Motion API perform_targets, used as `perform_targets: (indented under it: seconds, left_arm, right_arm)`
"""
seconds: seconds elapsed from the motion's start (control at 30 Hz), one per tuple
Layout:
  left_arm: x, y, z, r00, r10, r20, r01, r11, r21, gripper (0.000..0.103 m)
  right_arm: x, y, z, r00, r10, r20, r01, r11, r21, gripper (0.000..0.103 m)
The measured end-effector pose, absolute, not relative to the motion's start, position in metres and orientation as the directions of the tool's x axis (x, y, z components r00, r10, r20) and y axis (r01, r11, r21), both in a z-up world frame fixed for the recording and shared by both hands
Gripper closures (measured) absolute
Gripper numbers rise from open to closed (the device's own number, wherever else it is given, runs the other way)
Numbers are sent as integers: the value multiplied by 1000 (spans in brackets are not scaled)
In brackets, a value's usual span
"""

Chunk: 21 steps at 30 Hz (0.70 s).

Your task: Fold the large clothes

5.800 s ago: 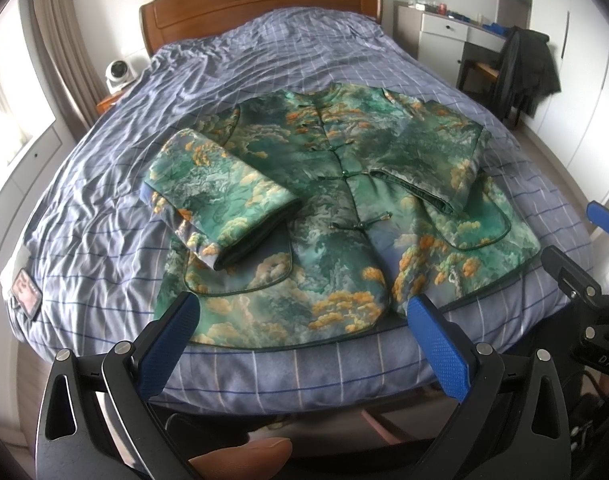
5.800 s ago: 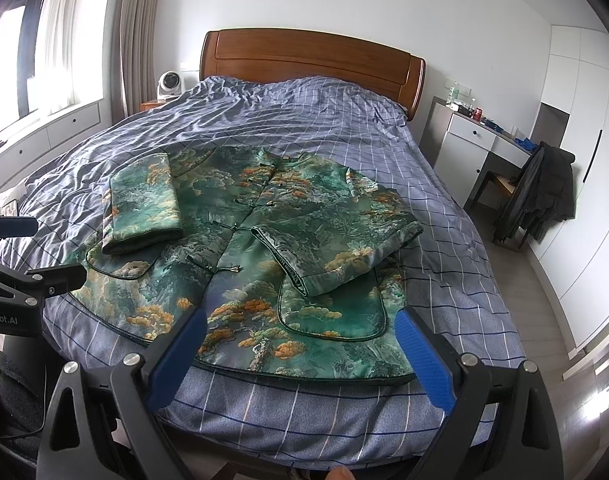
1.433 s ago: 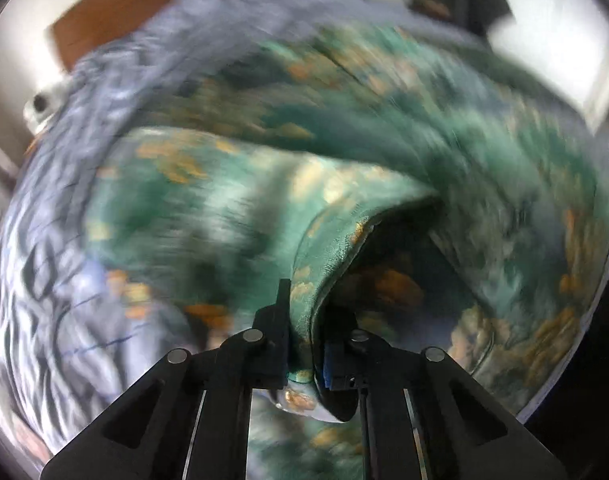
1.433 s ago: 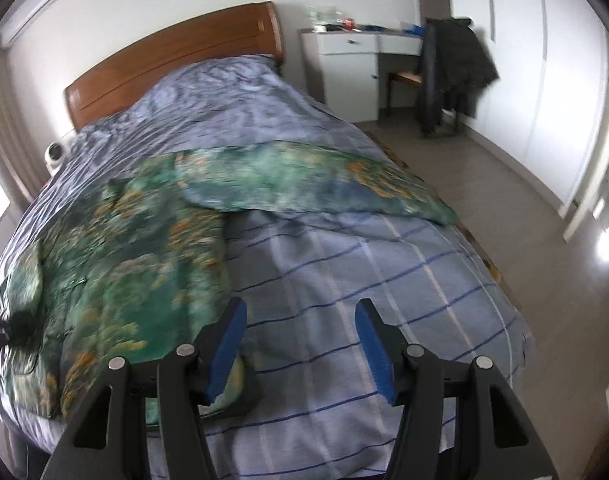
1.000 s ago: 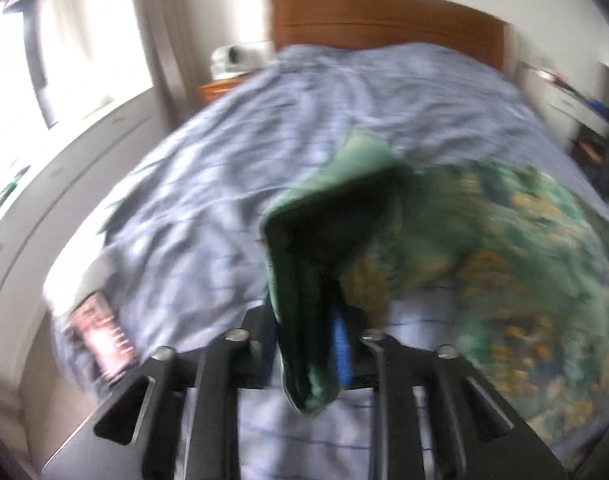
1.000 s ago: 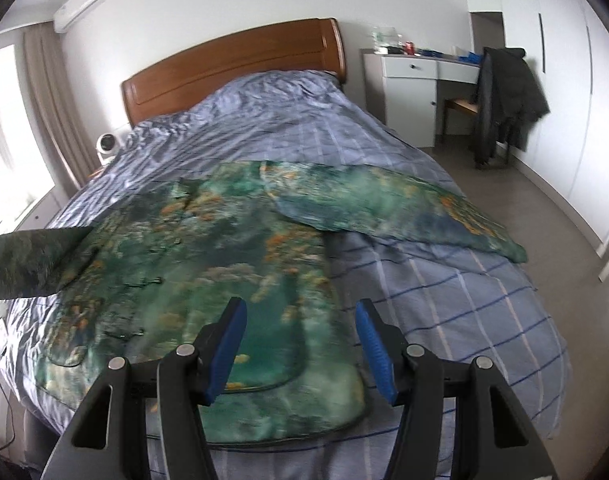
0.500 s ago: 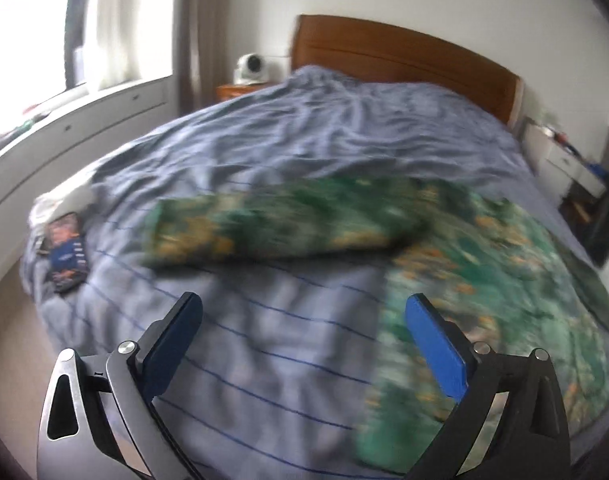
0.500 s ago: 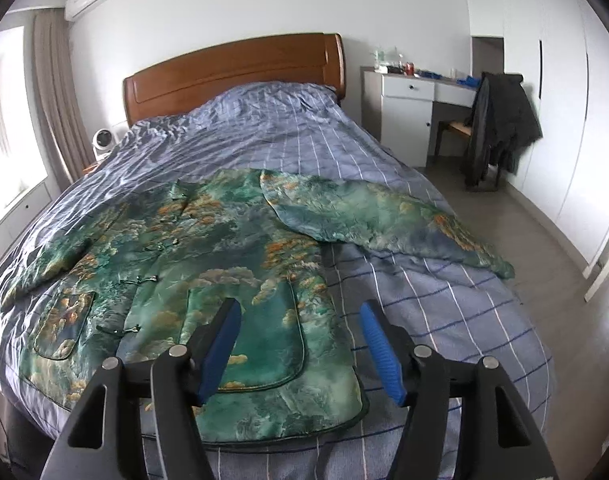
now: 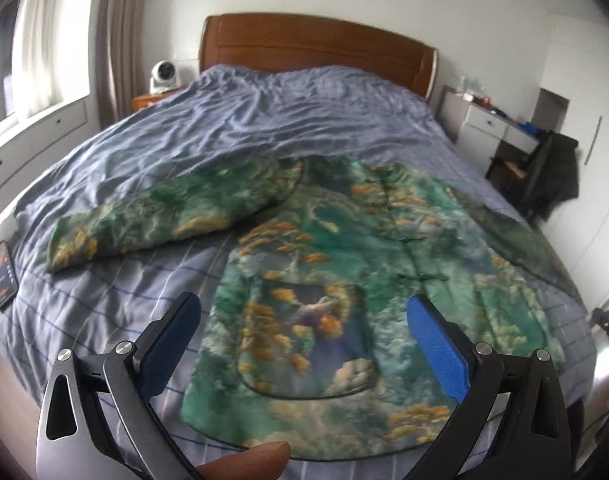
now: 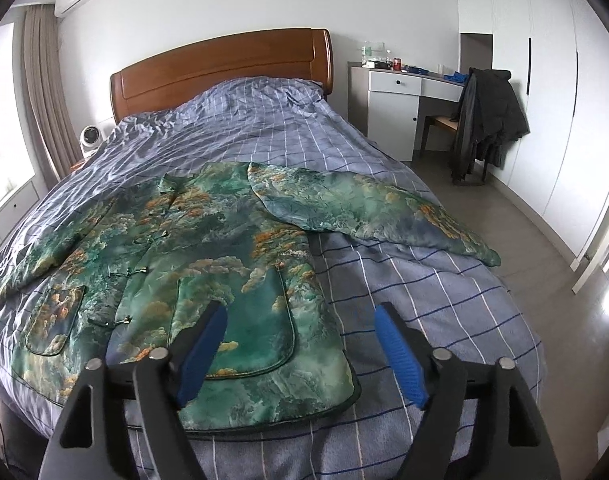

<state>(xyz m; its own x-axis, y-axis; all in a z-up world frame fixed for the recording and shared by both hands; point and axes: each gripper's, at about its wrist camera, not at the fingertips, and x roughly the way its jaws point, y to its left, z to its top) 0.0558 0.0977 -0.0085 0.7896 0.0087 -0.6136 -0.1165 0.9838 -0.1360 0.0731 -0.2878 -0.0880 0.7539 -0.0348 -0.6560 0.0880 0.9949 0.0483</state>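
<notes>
The padded brocade jacket [image 10: 208, 264] on the bed [image 10: 404, 300] looks bulky yet slippery, best pinched at a cuff or hem; left gripper [image 9: 304, 332] fingers apart, right gripper [image 10: 300, 348] opening, both empty.

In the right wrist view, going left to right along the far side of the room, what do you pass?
Curtain → small white fan → wooden headboard → white desk → dark coat on the chair → white wardrobe doors.
</notes>
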Motion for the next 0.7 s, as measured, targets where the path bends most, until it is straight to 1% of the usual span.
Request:
perform_targets:
  seconds: [0.1, 0.2, 0.27, 0.33, 0.4, 0.5, 0.57, 0.63, 0.7]
  left_arm:
    - [54, 97, -6, 802, 26, -596, -123, 985, -123, 0]
    - [55, 94, -6, 795, 86, -600, -144, 988, -48, 0]
    - [55, 92, -7, 786, 149, -600, -174, 985, 15, 0]
    - [57, 93, -9, 776, 167, -608, -186, 982, 33, 0]
    - [59, 95, -12, 762, 162, -627, -185, 982, 29, 0]
    - [66, 97, -21, 697, 124, -706, -172, 985, 3, 0]
    - [65, 98, -26, 700, 85, -710, -161, 986, -41, 0]
    - [62, 98, -28, 703, 108, -703, -189, 981, -38, 0]
    - [59, 98, -31, 702, 103, -704, -190, 981, -46, 0]
  right_arm:
    - [74, -288, -91, 748, -34, -663, 88, 995, 49, 22]
    - [75, -286, -92, 747, -33, -664, 83, 996, 44, 22]
    - [73, -285, -91, 753, -29, -658, 76, 996, 44, 22]
    - [71, -284, -89, 763, -19, -647, 65, 997, 49, 21]
    - [68, -284, -84, 783, 10, -621, 39, 997, 65, 17]
    - [60, -282, -76, 822, 50, -567, -8, 997, 77, 17]
    - [56, -279, -71, 843, 59, -535, -32, 998, 60, 17]
    - [53, -276, -68, 857, 64, -512, -51, 998, 39, 17]
    - [52, -273, -66, 860, 61, -506, -56, 998, 26, 17]
